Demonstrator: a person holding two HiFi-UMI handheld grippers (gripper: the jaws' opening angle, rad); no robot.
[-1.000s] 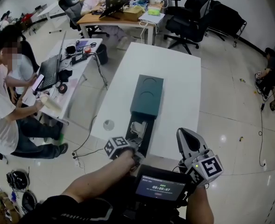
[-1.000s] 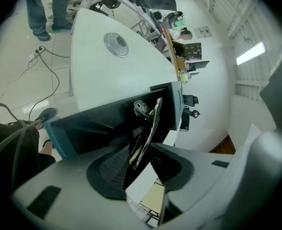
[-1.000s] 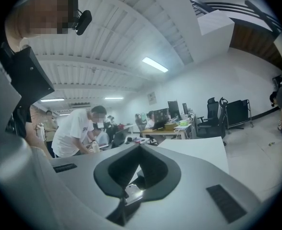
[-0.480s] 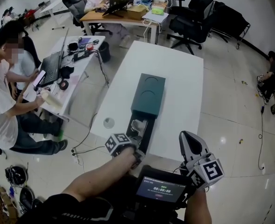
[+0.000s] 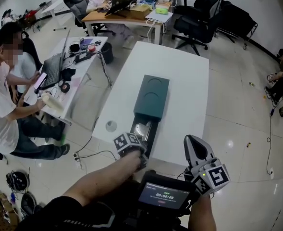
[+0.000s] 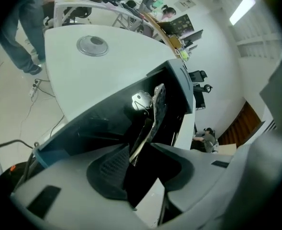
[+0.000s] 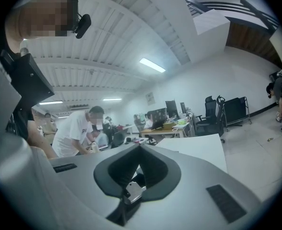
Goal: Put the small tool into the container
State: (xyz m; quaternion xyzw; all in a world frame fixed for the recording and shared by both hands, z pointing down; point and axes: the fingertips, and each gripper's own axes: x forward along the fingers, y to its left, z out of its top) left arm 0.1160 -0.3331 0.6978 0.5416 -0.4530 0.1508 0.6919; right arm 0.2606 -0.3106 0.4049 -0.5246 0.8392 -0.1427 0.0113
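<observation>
A dark green container [image 5: 152, 97] lies lengthwise on the white table [image 5: 189, 81], its black drawer [image 5: 149, 129] pulled out toward me. My left gripper [image 5: 137, 137] is over the drawer's near end. In the left gripper view it [image 6: 136, 157] is shut on the small tool [image 6: 150, 119], a thin metal piece that points into the container's dark inside [image 6: 97, 123]. A pale rounded object [image 6: 141, 99] lies inside beside the tool's tip. My right gripper [image 5: 193, 146] is held up off the table's near edge, at the right. It [image 7: 131, 188] is shut with nothing between the pads.
A grey round disc [image 5: 111, 126] sits on the table's left near corner, left of the drawer. A screen device [image 5: 164, 194] hangs at my chest. People sit at a desk [image 5: 67, 66] to the left. Office chairs [image 5: 199, 11] stand beyond the table's far end.
My left gripper has moved a little forward over the drawer with the tool still in it. The right gripper has hardly moved.
</observation>
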